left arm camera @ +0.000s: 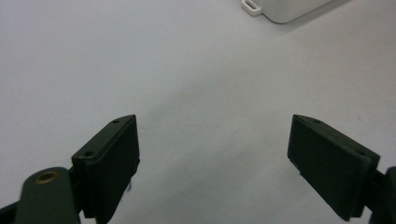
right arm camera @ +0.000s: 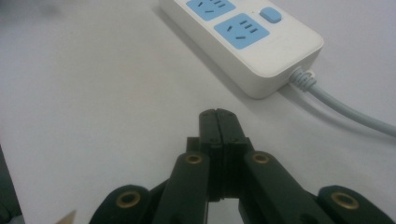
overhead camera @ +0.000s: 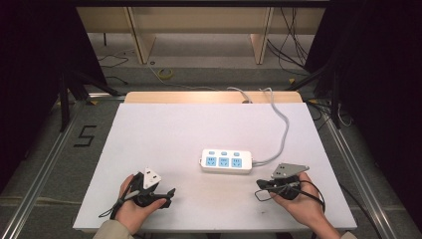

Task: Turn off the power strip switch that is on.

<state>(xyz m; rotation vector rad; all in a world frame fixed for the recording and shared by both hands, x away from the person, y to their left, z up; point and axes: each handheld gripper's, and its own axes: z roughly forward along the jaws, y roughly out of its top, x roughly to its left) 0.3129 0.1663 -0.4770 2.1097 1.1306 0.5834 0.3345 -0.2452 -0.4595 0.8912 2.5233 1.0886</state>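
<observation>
I've got the power strip point(overhead camera: 226, 161) lying flat on the white table point(overhead camera: 164, 134), a little right of centre and closer to the near edge than the far one. It's white, with three blue sockets facing up and three small blue buttons in a row along its far side. Its grey cord point(overhead camera: 281, 130) leaves the right end, curves up toward the far edge and goes over the back of the table.

My right gripper point(overhead camera: 262, 184) sits near the right end of the near edge, just beside the strip's cord end but not touching it. In the right gripper view the two black jaws are pressed flat together with nothing between them, tips low over the bare table, and the strip's point(right arm camera: 243, 44) corner and cord point(right arm camera: 343, 109) lie just ahead. The grey three-cornered plate point(overhead camera: 289, 170) rides on top, and my right hand point(overhead camera: 302, 205) wraps the handle with the black cable looping round it.

My left gripper point(overhead camera: 169, 195) is over by the left end of the near edge, well apart from the strip. In the left gripper view the jaws stand spread wide, only bare white surface between them, holding nothing; a corner of the strip point(left arm camera: 289, 8) peeks in at the top. My left hand point(overhead camera: 133, 209) grips it from below.
</observation>
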